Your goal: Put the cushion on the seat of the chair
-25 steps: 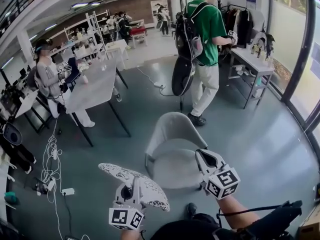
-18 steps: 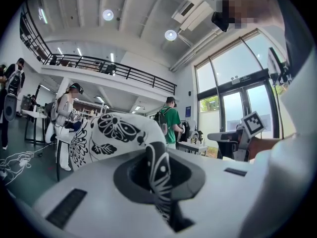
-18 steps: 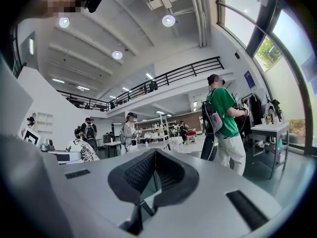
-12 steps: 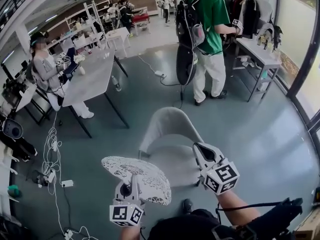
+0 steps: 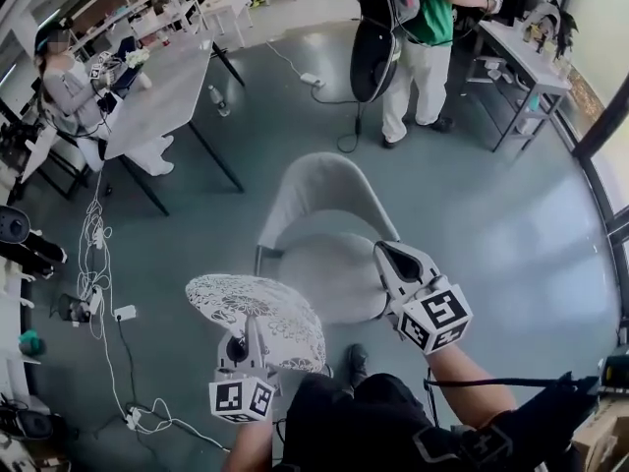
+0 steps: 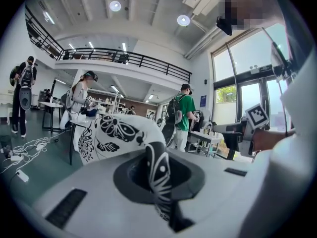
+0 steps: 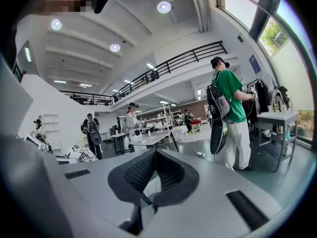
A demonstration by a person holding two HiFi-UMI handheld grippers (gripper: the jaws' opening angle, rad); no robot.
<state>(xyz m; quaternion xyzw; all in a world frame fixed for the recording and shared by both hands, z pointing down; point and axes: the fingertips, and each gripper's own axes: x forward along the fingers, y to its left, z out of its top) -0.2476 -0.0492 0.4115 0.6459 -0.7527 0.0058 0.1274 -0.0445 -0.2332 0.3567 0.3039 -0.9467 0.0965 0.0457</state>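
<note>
Cushion (image 5: 257, 318) clamped by its edge in left tongs (image 5: 239, 340), held near front-left of chair (image 5: 324, 200) seat (image 5: 329, 278); right tongs (image 5: 393, 261) seemingly closed, empty; advice: carry across level, centre, lower flat, then release.

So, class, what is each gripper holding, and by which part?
The left gripper grips the patterned cushion by its near edge; the right gripper holds nothing.
</note>
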